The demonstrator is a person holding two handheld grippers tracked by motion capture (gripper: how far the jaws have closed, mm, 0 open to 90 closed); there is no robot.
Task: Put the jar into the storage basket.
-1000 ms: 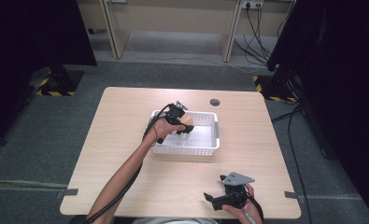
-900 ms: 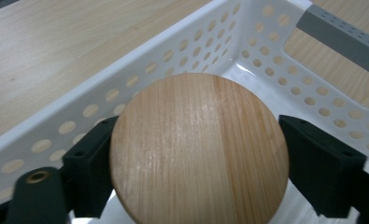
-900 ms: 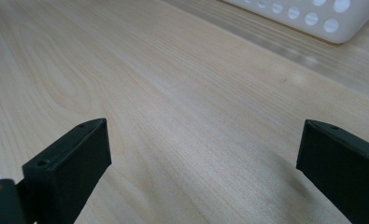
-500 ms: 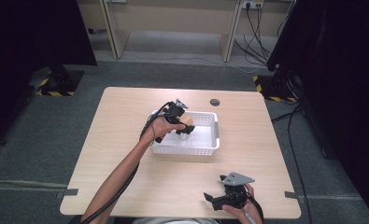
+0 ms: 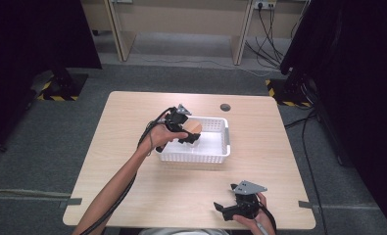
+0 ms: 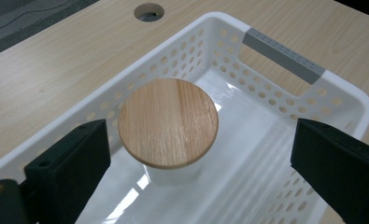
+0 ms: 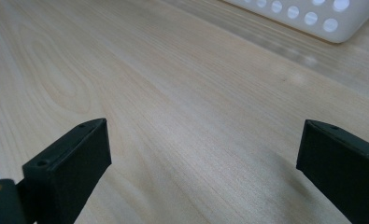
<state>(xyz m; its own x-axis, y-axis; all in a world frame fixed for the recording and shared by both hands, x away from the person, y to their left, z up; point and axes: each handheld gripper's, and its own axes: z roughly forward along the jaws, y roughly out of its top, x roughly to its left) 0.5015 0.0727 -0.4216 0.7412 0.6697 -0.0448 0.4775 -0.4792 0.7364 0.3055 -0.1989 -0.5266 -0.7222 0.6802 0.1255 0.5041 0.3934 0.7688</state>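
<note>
Hovering over the basket [image 5: 215, 142] with the left gripper [image 5: 190, 136], jaws having just been opening, now standing wide and clear of the jar [image 6: 169, 126]. Sitting upright inside the white basket near its left end, wooden lid [image 6: 168, 120] on top, between but untouched by the jaws. Resting near the table's [image 5: 132, 122] front edge: right gripper [image 5: 225, 209], jaws spread over bare wood.

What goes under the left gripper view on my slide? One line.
Left gripper, jaws open, above a white jar with a wooden lid standing in the white perforated basket.
</note>
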